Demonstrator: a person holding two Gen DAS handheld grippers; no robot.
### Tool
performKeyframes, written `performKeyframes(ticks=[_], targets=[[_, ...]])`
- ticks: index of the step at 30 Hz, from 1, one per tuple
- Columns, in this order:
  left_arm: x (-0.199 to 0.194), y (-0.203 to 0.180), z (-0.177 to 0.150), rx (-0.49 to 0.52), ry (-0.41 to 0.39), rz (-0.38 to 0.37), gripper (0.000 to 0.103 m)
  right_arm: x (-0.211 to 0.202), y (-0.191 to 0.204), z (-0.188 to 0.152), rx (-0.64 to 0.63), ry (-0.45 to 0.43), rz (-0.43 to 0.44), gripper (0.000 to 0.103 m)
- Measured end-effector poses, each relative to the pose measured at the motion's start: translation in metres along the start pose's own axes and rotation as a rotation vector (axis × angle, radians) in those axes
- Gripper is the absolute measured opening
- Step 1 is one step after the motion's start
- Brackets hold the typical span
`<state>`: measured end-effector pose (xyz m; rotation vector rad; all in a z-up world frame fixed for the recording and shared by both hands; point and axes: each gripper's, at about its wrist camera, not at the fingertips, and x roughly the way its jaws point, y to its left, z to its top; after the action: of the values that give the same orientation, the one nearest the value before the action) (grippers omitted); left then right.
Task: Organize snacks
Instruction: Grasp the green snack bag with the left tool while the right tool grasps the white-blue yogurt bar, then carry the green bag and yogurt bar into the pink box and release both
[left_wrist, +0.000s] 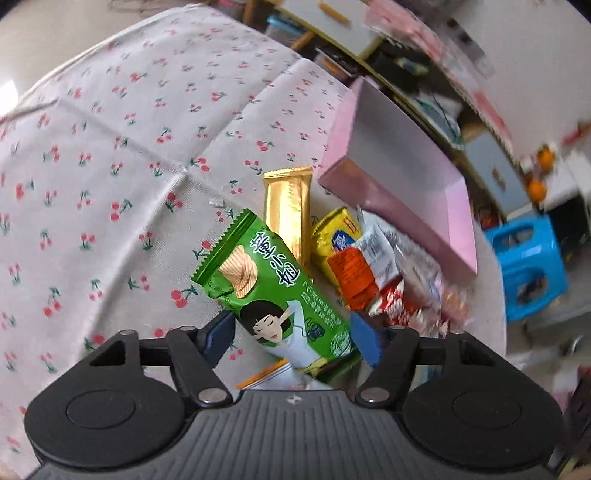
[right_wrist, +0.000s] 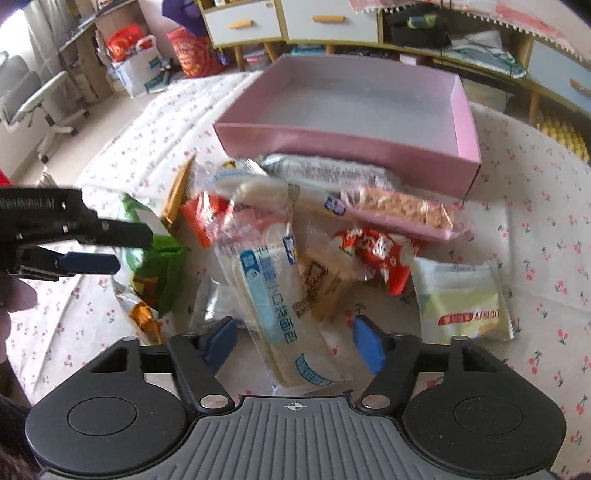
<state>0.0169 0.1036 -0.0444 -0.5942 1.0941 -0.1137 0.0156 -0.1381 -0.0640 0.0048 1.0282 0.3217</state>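
Tongs in the left hand point steeply down at the table, and their blue pads sit against both long edges of a glossy green snack packet printed with a woman's face. I read that as a pinch on it. The packet runs tilted between the fingers, its far end over the cloth and its near end hidden under the tool body. From the right wrist camera I see this tool side-on at the left edge, fingers reaching in level towards the heap.

My right tongs also tip steeply down. Their jaws are half spread around a long clear bread bag with pale blue lettering. The right pad is at the bag's edge, but a gap shows at the left pad, so I see no pinch.

Beyond the green packet lies a gold foil bar, then a jumble of red, orange and yellow wrappers. A pale green-and-white pouch lies to the right of the heap. Behind the heap, touching it, stands a shallow pink cardboard box, open at the top. All of it rests on a white cherry-print tablecloth.
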Motion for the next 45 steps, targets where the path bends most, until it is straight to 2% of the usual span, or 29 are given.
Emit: performKeyframes(ticks=[2,4,6,10,12,14,17,22,28,32,39,42,45], targets=[[0.001,0.004,0.0,-0.051,-0.016,-0.005,0.063,0.005,-0.001,-0.001,0.014,0.009,-0.01,0.048],[0.002,0.01,-0.002,-0.097,-0.033,-0.012,0.06,0.007,-0.003,-0.002,0.037,0.014,0.006,0.04],[0.002,0.015,-0.002,-0.136,-0.042,-0.019,0.057,0.006,-0.004,-0.003,0.047,0.008,0.008,0.04],[0.005,0.025,-0.002,-0.238,-0.036,-0.071,0.048,-0.002,0.0,-0.004,0.035,-0.008,0.021,0.028],[0.004,0.024,-0.001,-0.255,-0.033,-0.07,0.045,-0.004,-0.001,0.0,0.061,-0.001,0.031,0.024],[0.0,0.02,0.0,-0.235,-0.044,-0.057,0.04,-0.008,-0.006,0.003,0.116,0.01,0.046,0.021],[-0.005,0.012,0.0,-0.182,-0.061,-0.052,0.04,-0.017,-0.01,0.006,0.19,0.011,0.088,0.021],[-0.017,0.008,0.0,-0.168,-0.075,-0.094,0.04,-0.029,-0.008,0.008,0.261,0.008,0.139,0.021],[-0.035,0.004,0.004,-0.135,-0.096,-0.129,0.04,-0.049,0.0,0.017,0.318,-0.051,0.163,0.021],[-0.042,-0.004,0.01,-0.073,-0.07,-0.143,0.04,-0.057,-0.002,0.023,0.375,-0.076,0.176,0.02],[-0.051,-0.023,0.042,0.081,-0.067,-0.116,0.04,-0.058,-0.028,0.052,0.504,-0.064,0.221,0.021],[-0.041,-0.035,0.064,0.169,-0.065,-0.105,0.04,-0.059,-0.039,0.073,0.507,-0.092,0.203,0.021],[-0.023,-0.046,0.086,0.22,-0.05,-0.126,0.04,-0.054,-0.051,0.097,0.506,-0.115,0.183,0.021]])
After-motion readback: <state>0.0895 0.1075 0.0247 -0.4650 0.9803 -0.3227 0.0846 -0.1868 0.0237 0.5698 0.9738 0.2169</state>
